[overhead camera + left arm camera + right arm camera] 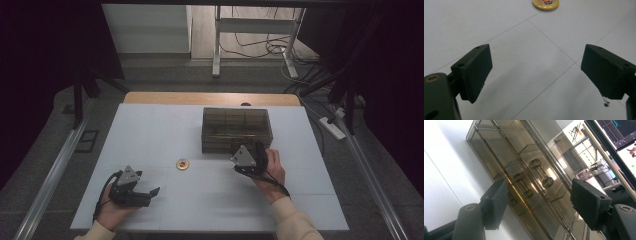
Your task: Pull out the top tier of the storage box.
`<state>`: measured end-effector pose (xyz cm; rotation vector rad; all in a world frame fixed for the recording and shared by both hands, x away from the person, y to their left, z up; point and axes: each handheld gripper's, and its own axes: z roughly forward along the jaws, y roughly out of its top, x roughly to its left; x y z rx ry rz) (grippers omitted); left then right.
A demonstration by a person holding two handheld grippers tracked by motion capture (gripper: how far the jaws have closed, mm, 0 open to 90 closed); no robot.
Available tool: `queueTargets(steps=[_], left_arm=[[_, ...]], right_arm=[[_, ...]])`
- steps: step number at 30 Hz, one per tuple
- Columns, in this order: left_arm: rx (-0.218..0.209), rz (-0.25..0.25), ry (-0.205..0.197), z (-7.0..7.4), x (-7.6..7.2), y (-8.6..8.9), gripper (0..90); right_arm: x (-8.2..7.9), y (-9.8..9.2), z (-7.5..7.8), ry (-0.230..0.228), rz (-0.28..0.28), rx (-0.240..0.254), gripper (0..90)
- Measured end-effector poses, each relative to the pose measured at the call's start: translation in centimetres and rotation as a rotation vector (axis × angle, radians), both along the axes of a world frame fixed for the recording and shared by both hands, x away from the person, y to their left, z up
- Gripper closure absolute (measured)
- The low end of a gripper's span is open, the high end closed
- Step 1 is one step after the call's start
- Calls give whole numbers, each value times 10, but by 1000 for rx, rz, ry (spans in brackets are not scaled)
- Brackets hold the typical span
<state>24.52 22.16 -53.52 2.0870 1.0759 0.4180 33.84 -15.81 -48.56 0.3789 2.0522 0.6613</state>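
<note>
Two grippers over white table (150, 125), both empty. Near edge: left gripper (145, 196) resting low, jaws wide apart, nothing between, pointing toward small yellow badge (183, 164) lying loose mid-table, well apart from it. Further in: right gripper (248, 161) at front of smoked drawer box (236, 129), jaws fairly wide, lined up on drawer handles (524, 185), not yet touching. Judgement: early stage. Drawers look shut, badge not picked up. Left to do: grip handle, pull drawer, likely stow badge.
</note>
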Motion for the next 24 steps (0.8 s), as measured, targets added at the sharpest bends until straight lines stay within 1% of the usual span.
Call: queueTargets(steps=[2, 8, 9, 17, 24], left_arm=[[0, 1, 0, 0, 0, 0, 106], [-1, 1, -1, 0, 0, 0, 106], [0, 1, -1, 0, 0, 0, 106], [-3, 3, -1, 0, 0, 1, 106], [-2, 2, 0, 0, 0, 1, 106]], right_arm=[[0, 1, 0, -3, 0, -10, 327], [2, 2, -2, -12, 6, -14, 362], [2, 2, -2, -7, 8, -18, 366], [5, 3, -3, -32, 3, -26, 408], [7, 3, -4, -41, 5, -40, 440]])
